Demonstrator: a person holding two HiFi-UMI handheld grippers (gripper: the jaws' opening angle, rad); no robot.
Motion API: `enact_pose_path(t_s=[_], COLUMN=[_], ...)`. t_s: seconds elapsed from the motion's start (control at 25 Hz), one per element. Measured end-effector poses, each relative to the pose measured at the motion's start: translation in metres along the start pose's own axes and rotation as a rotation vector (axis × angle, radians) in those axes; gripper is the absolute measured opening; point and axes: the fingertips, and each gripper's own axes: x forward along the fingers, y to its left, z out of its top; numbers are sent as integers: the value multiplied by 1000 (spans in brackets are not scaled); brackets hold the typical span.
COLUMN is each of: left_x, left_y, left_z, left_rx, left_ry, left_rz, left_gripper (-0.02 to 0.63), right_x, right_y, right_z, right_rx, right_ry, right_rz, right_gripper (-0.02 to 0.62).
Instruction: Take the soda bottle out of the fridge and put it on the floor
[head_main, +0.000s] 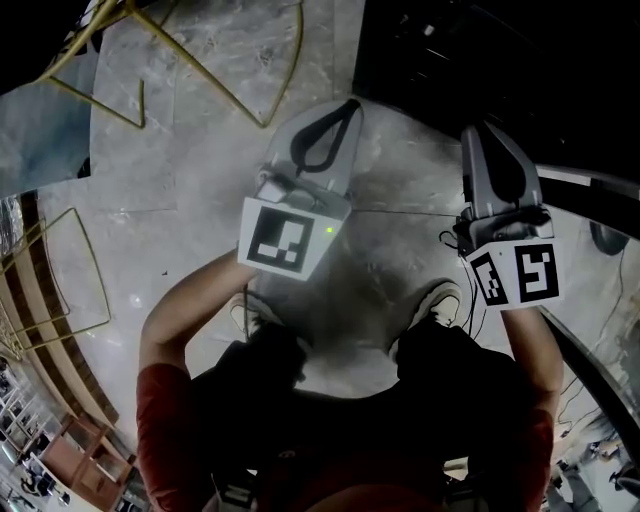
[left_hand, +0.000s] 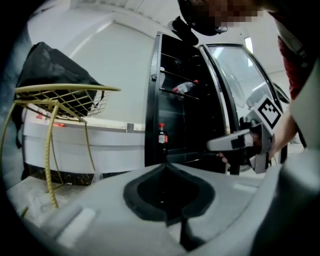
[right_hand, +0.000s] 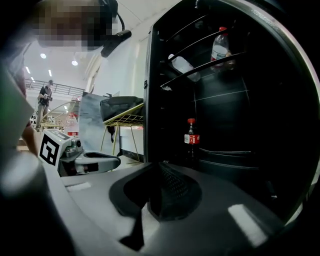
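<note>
In fridge (right_hand: 240, 110): soda bottle (right_hand: 191, 136) on shelf; L gripper (left_hand: 165, 166), R gripper (right_hand: 161, 166) clenched empty; wire chair (left_hand: 65, 95) nearby.

The soda bottle (right_hand: 191, 135) is showing a red cap and label over dark liquid, inside the black fridge (right_hand: 235, 165). The grey left gripper (head_main: 347, 108) and right gripper (head_main: 478, 140) are wearing black-and-white square markers. A yellow wire chair (left_hand: 62, 95) is standing on the grey marbled floor (head_main: 190, 150).

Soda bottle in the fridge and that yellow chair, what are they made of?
The soda bottle looks like clear, glossy plastic: dark drink shows through beneath a red cap and label. The yellow chair is probably painted metal wire: thin rods form an open mesh seat.
</note>
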Motion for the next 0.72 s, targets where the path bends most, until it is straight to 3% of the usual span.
enact_pose_path(t_s=[0.72], left_x=[-4], left_y=[-18], left_z=[4], left_rx=[43], left_ry=[5], left_rz=[13], left_gripper=[-2], right_x=[-12], right_y=[3], right_z=[-5], right_rx=[-13], right_ry=[-6], right_rz=[-7], right_gripper=[2])
